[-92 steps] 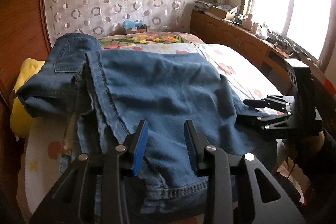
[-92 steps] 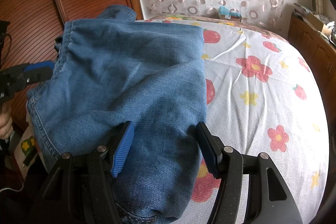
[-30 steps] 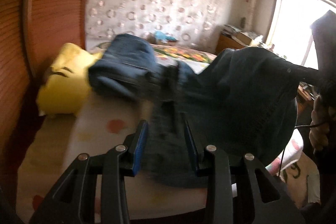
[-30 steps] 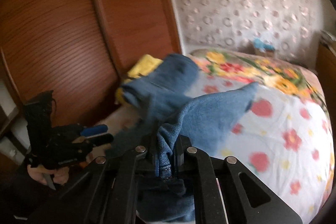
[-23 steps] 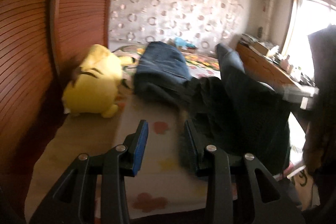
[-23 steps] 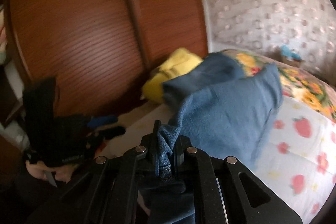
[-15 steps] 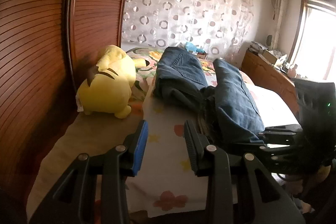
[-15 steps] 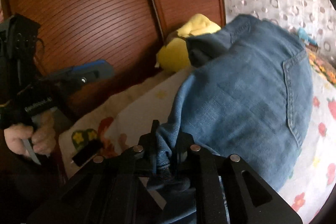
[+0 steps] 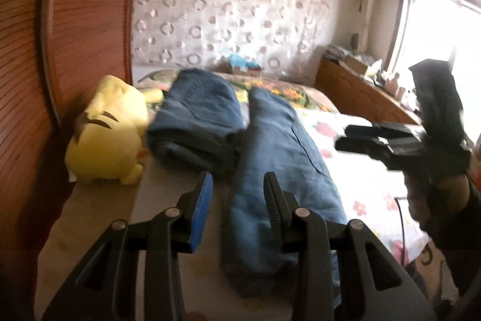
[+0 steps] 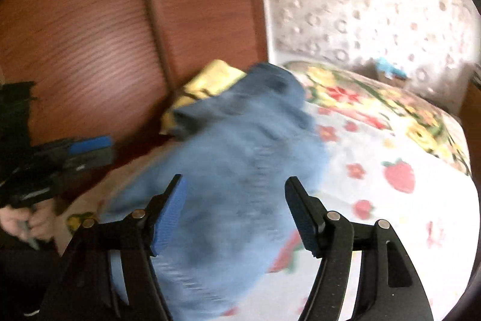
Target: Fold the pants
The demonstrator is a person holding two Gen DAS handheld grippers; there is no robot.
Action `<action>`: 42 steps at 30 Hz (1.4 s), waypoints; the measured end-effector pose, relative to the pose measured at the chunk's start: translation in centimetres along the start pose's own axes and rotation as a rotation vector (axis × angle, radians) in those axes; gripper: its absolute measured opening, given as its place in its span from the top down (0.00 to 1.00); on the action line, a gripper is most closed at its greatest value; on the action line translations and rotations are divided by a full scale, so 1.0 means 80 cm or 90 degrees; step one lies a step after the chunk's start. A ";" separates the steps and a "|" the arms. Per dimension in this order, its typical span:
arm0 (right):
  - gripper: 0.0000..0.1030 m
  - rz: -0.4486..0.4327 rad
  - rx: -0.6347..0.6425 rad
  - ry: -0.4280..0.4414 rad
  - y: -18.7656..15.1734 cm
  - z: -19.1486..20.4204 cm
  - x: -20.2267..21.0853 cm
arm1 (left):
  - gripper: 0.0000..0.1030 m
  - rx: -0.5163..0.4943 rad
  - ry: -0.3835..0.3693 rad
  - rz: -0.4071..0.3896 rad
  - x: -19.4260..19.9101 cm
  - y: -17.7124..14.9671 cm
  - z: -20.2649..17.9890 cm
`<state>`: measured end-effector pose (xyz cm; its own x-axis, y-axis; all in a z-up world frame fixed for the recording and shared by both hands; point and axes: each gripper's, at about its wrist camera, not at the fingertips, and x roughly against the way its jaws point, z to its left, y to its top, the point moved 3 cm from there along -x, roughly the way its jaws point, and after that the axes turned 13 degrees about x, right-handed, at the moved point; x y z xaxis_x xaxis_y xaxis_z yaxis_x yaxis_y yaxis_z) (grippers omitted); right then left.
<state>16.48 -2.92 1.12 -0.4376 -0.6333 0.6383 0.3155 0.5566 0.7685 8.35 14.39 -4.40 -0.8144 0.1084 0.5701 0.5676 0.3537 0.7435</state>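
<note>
Blue denim pants [image 9: 279,170] lie on the bed as a long folded strip running away from me. A thicker folded denim bundle [image 9: 198,116] touches the strip at the far left. My left gripper [image 9: 238,182] hovers open over the strip's near left edge, with nothing pinched. My right gripper [image 10: 236,188] hangs over the blurred pants [image 10: 240,146]; its jaws are opening and no cloth is between the pads. Each gripper shows in the other's view: the right gripper [image 9: 360,137] at the right, the left gripper [image 10: 84,149] at the left.
A yellow plush toy [image 9: 108,128] sits at the bed's left edge against the wooden wardrobe [image 9: 75,35]. The flowered bedsheet [image 10: 390,200] spreads to the right of the pants. A wooden cabinet [image 9: 360,92] with clutter runs under the window. A hand [image 10: 27,221] holds the left gripper.
The right gripper was shut on a denim edge, carried it over toward the wardrobe side, then let go and opened. The pants now lie folded lengthwise. The left gripper's gap stayed the same.
</note>
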 end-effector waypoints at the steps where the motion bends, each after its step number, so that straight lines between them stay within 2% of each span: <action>1: 0.31 0.011 -0.012 -0.007 -0.003 -0.016 -0.011 | 0.67 -0.001 0.003 0.008 -0.006 -0.002 -0.002; 5: 0.30 0.042 -0.032 -0.010 -0.009 -0.054 -0.054 | 0.67 0.011 0.022 0.051 -0.038 -0.018 0.006; 8: 0.26 0.063 -0.045 0.005 -0.019 -0.074 -0.078 | 0.67 0.025 0.027 0.082 -0.054 -0.030 0.017; 11: 0.21 0.091 -0.058 0.035 -0.032 -0.081 -0.105 | 0.67 0.014 0.052 0.116 -0.074 -0.046 0.023; 17: 0.18 0.115 -0.090 0.100 -0.057 -0.089 -0.140 | 0.66 0.054 0.021 0.121 -0.082 -0.058 0.034; 22: 0.18 0.110 -0.096 0.157 -0.064 -0.081 -0.143 | 0.67 0.077 -0.011 0.117 -0.080 -0.060 0.039; 24: 0.25 0.113 -0.084 0.167 -0.062 -0.071 -0.140 | 0.70 0.082 -0.016 0.115 -0.080 -0.061 0.041; 25: 0.30 0.114 -0.085 0.169 -0.063 -0.067 -0.138 | 0.75 0.078 -0.027 0.115 -0.079 -0.063 0.038; 27: 0.44 0.109 -0.092 0.178 -0.063 -0.066 -0.134 | 0.77 0.066 -0.023 0.112 -0.078 -0.064 0.036; 28: 0.62 0.104 -0.096 0.189 -0.061 -0.067 -0.130 | 0.79 0.055 -0.020 0.112 -0.077 -0.064 0.033; 31: 0.80 0.090 -0.093 0.204 -0.049 -0.065 -0.109 | 0.87 0.048 -0.026 0.110 -0.069 -0.061 0.028; 33: 0.82 0.078 -0.056 0.186 -0.035 -0.051 -0.087 | 0.92 0.047 -0.039 0.105 -0.061 -0.056 0.024; 36: 0.84 0.053 -0.028 0.187 -0.011 -0.038 -0.054 | 0.93 0.061 -0.059 0.094 -0.049 -0.044 0.019; 40: 0.84 0.026 -0.007 0.178 0.033 -0.031 -0.025 | 0.96 0.059 -0.091 0.059 -0.032 -0.014 0.003; 42: 0.85 0.014 0.004 0.182 0.059 -0.030 -0.012 | 0.96 0.047 -0.091 0.037 -0.024 0.004 -0.006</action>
<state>20.43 -0.96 4.24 -0.1746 -0.7469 0.6416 0.3164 0.5745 0.7549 10.13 13.87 -5.12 -0.7926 0.2593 0.5518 0.6077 0.4101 0.6801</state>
